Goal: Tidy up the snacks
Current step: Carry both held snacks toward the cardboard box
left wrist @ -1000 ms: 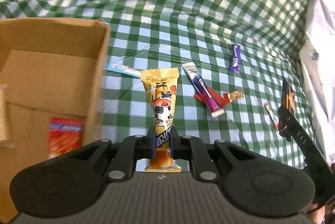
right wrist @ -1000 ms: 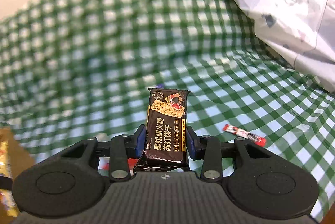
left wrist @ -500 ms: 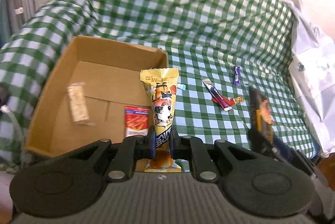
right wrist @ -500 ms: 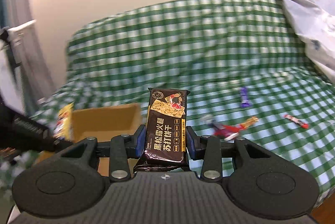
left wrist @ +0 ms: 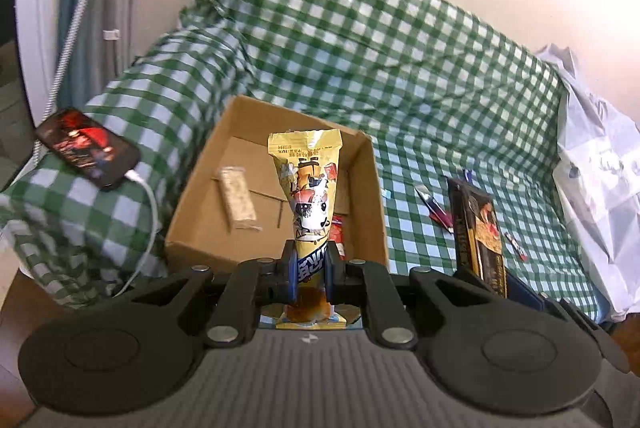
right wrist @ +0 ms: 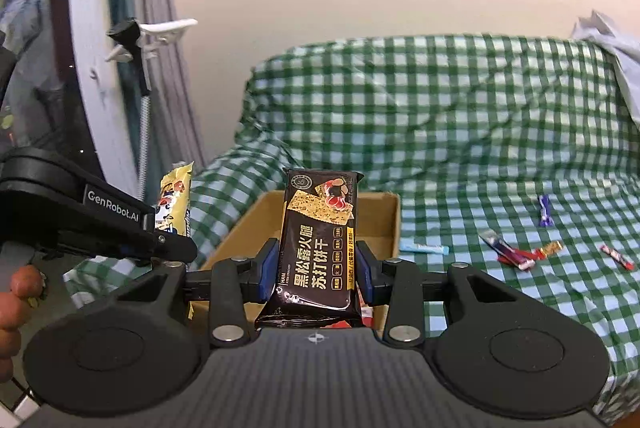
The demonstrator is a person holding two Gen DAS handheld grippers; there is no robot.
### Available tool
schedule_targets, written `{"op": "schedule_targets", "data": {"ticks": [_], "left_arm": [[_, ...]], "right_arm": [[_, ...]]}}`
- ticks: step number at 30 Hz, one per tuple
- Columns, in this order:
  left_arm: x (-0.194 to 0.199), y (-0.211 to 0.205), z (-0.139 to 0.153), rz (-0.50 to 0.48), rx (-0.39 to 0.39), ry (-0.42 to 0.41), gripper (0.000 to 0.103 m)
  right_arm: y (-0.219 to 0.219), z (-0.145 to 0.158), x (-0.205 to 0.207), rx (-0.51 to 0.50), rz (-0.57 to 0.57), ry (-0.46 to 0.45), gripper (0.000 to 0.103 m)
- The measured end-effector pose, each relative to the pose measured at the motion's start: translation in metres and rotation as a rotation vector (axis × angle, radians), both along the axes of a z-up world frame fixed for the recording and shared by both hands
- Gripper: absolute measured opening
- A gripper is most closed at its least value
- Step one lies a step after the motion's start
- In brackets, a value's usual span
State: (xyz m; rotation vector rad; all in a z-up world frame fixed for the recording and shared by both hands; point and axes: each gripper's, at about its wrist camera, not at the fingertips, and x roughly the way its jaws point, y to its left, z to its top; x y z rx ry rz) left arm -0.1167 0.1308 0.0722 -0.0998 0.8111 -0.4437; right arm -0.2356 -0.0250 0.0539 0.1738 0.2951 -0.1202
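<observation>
My left gripper (left wrist: 307, 268) is shut on a yellow snack pouch (left wrist: 306, 188), held upright in front of an open cardboard box (left wrist: 200, 196). The box holds a beige bar (left wrist: 239, 199) and a red packet (left wrist: 337, 228). My right gripper (right wrist: 316, 270) is shut on a black cracker pack (right wrist: 318, 240), held upright before the same box (right wrist: 394, 224). The cracker pack also shows at the right of the left wrist view (left wrist: 478, 228). The yellow pouch shows in the right wrist view (right wrist: 176, 202).
Loose snacks lie on the green checked cloth (right wrist: 460, 132) right of the box: a blue stick (right wrist: 424, 249), a purple candy (right wrist: 544, 214), red and purple wrappers (right wrist: 516, 254), a red stick (right wrist: 618, 257). A phone (left wrist: 86, 148) on a cable lies left. A white bag (left wrist: 600, 180) sits right.
Both grippers have pulled back and up from the cloth with their snacks still held. The whole box, the sofa back and the wall have come into view.
</observation>
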Motion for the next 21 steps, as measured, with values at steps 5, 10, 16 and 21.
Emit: {"op": "schedule_targets", "data": {"ticks": [5,10,16,21], "left_arm": [[-0.019,0.013,-0.002,0.006,-0.013,0.011,0.014],[-0.026,0.017,0.001,-0.009,-0.019,-0.010,0.014],[-0.025,0.019,-0.005,-0.029,-0.031,-0.003,0.014],[-0.016,0.021,-0.012,-0.027,-0.041,0.017,0.014]], "right_arm": [[0.003,0.004,-0.019,-0.020,0.001,-0.002,0.041],[0.007,0.007,-0.026,-0.035,0.001,-0.009,0.041],[0.012,0.006,-0.024,-0.051,-0.006,0.019,0.041],[0.013,0.003,-0.017,-0.059,-0.007,0.052,0.041]]}}
